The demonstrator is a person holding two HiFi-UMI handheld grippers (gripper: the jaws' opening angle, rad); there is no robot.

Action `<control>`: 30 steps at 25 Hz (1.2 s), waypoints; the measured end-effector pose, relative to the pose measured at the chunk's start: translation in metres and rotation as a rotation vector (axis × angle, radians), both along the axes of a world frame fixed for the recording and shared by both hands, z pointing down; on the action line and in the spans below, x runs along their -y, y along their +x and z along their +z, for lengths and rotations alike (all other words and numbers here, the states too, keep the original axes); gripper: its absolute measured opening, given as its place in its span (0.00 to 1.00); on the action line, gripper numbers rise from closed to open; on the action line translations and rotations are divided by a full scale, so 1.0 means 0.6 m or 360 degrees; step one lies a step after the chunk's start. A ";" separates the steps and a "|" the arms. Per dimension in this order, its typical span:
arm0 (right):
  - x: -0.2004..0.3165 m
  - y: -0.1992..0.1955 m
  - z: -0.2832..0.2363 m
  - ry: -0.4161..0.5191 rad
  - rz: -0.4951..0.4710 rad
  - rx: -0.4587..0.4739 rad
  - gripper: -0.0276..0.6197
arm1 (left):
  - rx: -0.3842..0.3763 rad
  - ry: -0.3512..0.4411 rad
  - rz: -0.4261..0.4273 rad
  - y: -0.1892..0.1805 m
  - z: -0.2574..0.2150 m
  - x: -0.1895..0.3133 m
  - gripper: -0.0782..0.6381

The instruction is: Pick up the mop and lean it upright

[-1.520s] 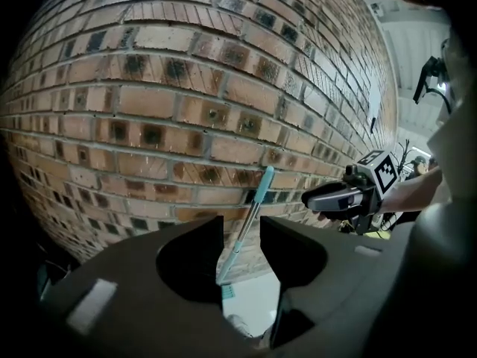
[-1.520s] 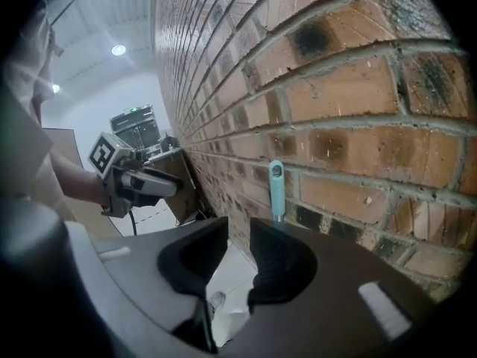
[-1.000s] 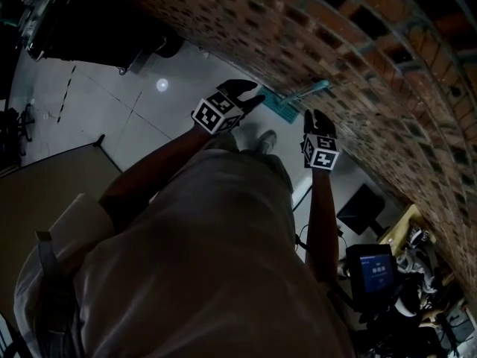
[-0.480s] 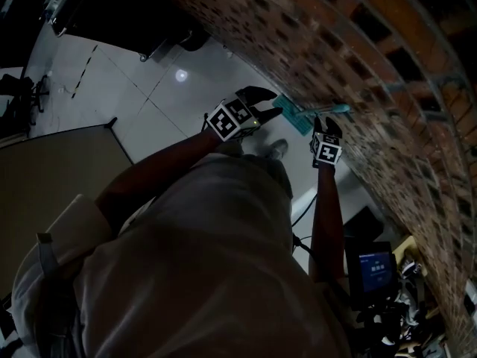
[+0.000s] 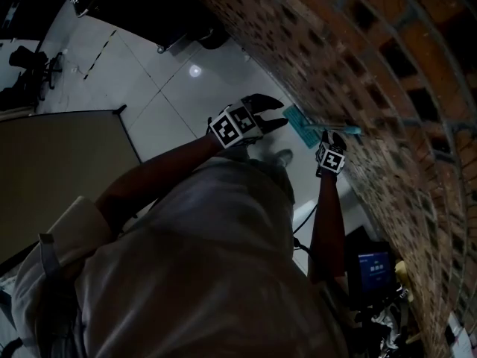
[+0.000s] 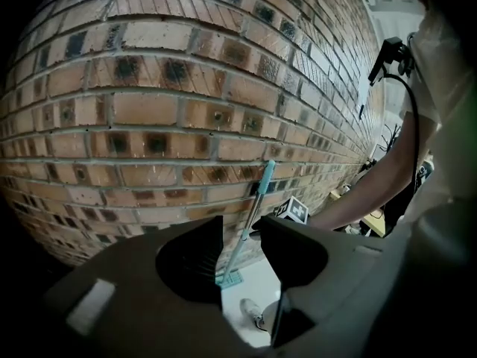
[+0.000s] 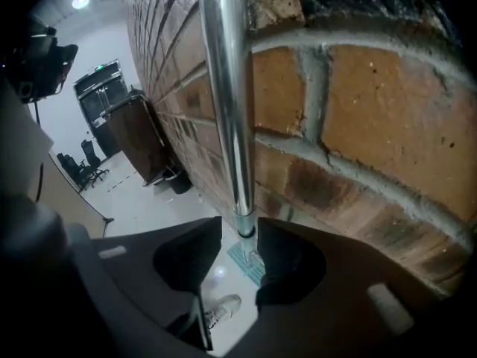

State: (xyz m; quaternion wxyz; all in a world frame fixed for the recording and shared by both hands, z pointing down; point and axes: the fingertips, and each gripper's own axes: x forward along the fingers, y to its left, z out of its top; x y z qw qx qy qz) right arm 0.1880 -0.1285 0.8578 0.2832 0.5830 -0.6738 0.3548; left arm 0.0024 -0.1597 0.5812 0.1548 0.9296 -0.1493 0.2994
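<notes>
Mop [image 6: 246, 221] leaned on the brick wall [image 6: 149, 110], its pole loose between the right gripper's [image 7: 238, 233] jaws (they had just been opening), while the left gripper's [image 6: 242, 226] jaws gaped empty.

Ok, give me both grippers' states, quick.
Left gripper: open, empty.
Right gripper: open, jaws just opened; mop handle between them, not clamped.

Brick wall [image 5: 358, 66] and mop [image 5: 302, 127] block right; floor [image 5: 168, 103] open leftward.
</notes>
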 end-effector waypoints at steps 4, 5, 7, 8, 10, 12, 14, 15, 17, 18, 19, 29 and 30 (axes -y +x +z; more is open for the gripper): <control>0.011 -0.001 0.016 -0.0032 -0.0038 -0.0019 0.26 | 0.0006 0.0012 -0.0035 -0.014 -0.010 0.008 0.36; 0.014 -0.002 0.021 -0.0040 -0.0039 -0.0019 0.26 | 0.0007 0.0019 -0.0044 -0.016 -0.012 0.010 0.36; 0.016 -0.003 0.029 -0.0062 -0.0036 -0.0017 0.26 | 0.0015 0.0022 -0.0056 -0.022 -0.014 0.011 0.36; 0.018 -0.004 0.032 -0.0067 -0.0036 -0.0020 0.26 | 0.0016 0.0024 -0.0062 -0.024 -0.015 0.010 0.36; 0.021 -0.005 0.038 -0.0077 -0.0034 -0.0027 0.26 | 0.0017 0.0031 -0.0075 -0.029 -0.017 0.010 0.36; 0.023 -0.006 0.047 -0.0093 -0.0020 -0.0031 0.26 | 0.0028 0.0026 -0.0082 -0.034 -0.016 0.006 0.36; 0.029 -0.006 0.056 -0.0084 -0.0002 -0.0031 0.26 | 0.0042 0.0023 -0.0093 -0.041 -0.014 0.004 0.36; 0.032 -0.006 0.059 -0.0077 0.0005 -0.0033 0.26 | 0.0050 0.0022 -0.0099 -0.044 -0.013 0.003 0.36; 0.034 -0.006 0.062 -0.0090 0.0021 -0.0039 0.25 | 0.0065 0.0017 -0.0111 -0.049 -0.011 0.001 0.36; 0.034 -0.007 0.062 -0.0102 0.0031 -0.0036 0.24 | 0.0070 0.0015 -0.0115 -0.051 -0.010 0.000 0.36; 0.036 -0.010 0.063 -0.0105 0.0041 -0.0025 0.23 | 0.0075 0.0014 -0.0119 -0.053 -0.009 -0.001 0.36; 0.039 -0.018 0.061 -0.0048 0.0041 -0.0033 0.22 | 0.0111 0.0017 -0.0140 -0.059 -0.006 -0.010 0.36; 0.035 -0.018 0.057 -0.0038 0.0043 -0.0026 0.22 | 0.0110 0.0012 -0.0132 -0.056 -0.005 -0.012 0.36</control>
